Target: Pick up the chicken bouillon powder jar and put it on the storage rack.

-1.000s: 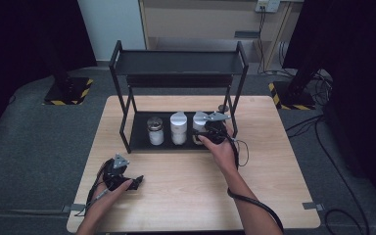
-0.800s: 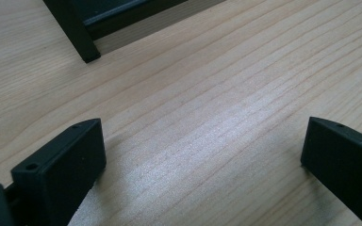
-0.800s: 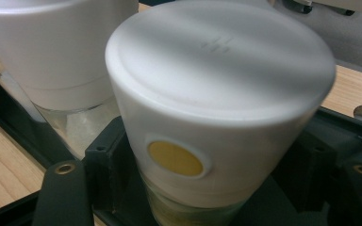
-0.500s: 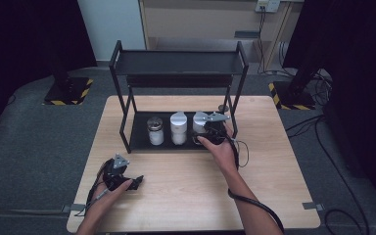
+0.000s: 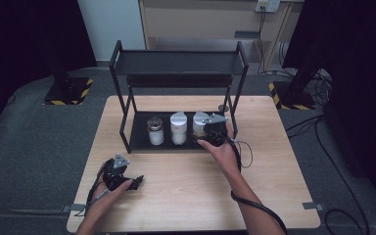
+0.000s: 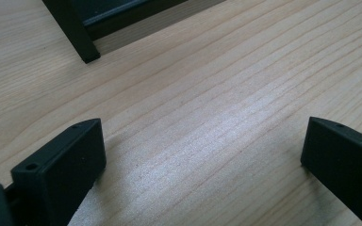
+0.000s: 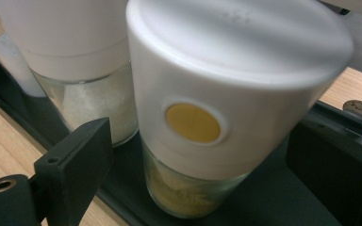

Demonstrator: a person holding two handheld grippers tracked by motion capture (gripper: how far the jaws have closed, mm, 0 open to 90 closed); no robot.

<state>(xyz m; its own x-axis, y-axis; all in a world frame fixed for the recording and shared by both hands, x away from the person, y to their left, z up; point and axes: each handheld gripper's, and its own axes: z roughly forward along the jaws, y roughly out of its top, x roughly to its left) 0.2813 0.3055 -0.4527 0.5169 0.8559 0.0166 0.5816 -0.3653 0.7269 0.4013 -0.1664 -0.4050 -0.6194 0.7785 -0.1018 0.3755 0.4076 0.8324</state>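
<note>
Three jars stand in a row on the black rack's lower shelf (image 5: 139,134). The right jar (image 5: 199,122) has a white cap with a yellow dot and yellowish contents (image 7: 235,94). My right gripper (image 5: 204,132) (image 7: 200,141) straddles this jar. Its jaws have just been opening, and they stand apart on either side of the glass without pressing it. The middle jar (image 5: 178,128) (image 7: 75,56) holds white grains under a white cap. The left jar (image 5: 154,131) has a metal lid. My left gripper (image 5: 133,183) (image 6: 202,136) rests open near the table's front left, with bare wood between its jaws.
The two-tier black rack (image 5: 176,63) stands at the back of the wooden table (image 5: 274,186), and one of its legs (image 6: 75,33) is ahead of the left gripper. A small round metal piece (image 7: 358,107) lies on the table behind the rack's right post.
</note>
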